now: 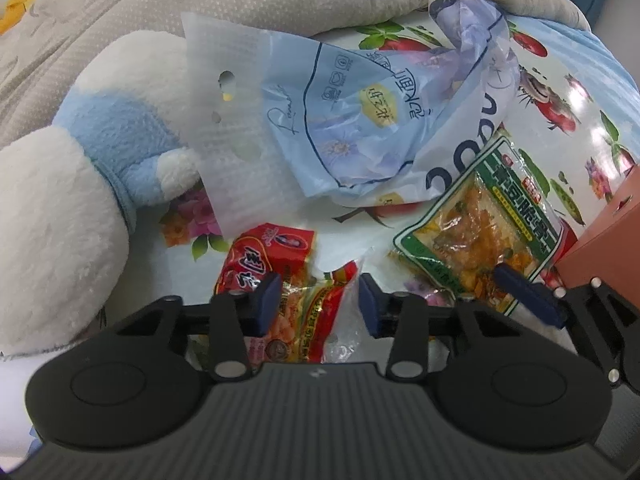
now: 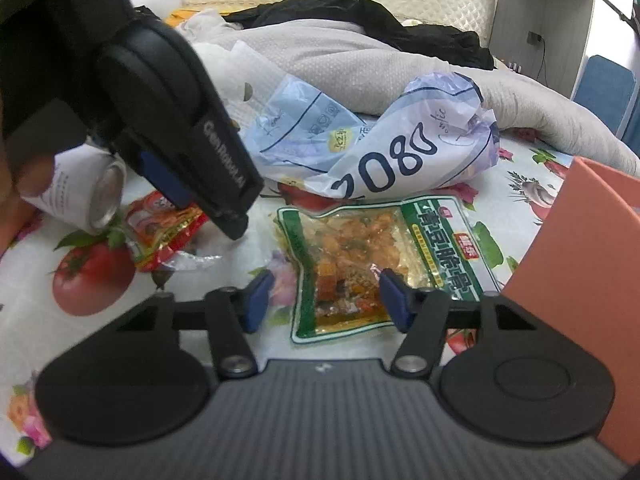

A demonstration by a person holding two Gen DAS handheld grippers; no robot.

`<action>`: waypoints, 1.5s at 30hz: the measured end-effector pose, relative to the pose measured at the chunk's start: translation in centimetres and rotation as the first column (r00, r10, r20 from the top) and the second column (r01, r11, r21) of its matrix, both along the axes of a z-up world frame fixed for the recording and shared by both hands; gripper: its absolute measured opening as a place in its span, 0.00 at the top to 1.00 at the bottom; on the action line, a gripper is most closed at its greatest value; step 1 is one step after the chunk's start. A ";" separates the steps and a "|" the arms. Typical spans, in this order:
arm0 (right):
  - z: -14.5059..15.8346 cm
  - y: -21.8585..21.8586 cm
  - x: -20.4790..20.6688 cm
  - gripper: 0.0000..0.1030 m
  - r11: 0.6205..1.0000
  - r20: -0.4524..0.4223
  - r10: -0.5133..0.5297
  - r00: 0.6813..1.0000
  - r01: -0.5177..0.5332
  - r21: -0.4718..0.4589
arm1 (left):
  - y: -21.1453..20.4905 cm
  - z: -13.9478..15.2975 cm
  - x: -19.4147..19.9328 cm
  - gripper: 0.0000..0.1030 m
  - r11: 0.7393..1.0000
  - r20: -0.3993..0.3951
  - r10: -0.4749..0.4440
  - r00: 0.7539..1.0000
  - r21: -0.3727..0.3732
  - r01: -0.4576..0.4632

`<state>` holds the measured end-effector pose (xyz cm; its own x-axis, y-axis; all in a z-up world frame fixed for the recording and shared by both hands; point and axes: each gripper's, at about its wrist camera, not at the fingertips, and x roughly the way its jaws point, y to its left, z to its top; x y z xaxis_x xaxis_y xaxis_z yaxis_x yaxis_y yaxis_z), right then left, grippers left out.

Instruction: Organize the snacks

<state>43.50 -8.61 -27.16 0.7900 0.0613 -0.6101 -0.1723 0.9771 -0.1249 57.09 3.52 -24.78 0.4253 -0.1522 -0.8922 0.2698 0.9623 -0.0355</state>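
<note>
**Snack packets, two; box, one**

We are straddling the red snack packet (image 1: 276,280) with the left gripper (image 1: 316,300), jaws wide, holding nothing. We are hovering the right gripper (image 2: 324,300), likewise wide and empty, over the green snack packet (image 2: 380,264), its long axis running rightward toward the orange box (image 2: 580,248); contents unseen.
</note>
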 end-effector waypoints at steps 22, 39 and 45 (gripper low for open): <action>6.0 -0.7 -11.2 0.95 0.999 -0.017 0.043 0.999 -0.042 0.023 | 0.2 4.2 -13.1 0.85 0.989 0.004 0.051 0.999 -0.137 -0.050; 8.6 -1.4 -25.9 0.95 0.977 -0.059 0.202 0.978 -0.205 -0.056 | 1.9 5.1 -29.7 0.86 0.962 -0.066 0.099 0.993 -0.250 -0.113; 8.5 -1.9 -30.5 0.94 0.958 -0.096 0.275 0.957 -0.281 -0.051 | 2.1 4.7 -33.7 0.86 0.956 -0.067 0.103 0.992 -0.270 -0.117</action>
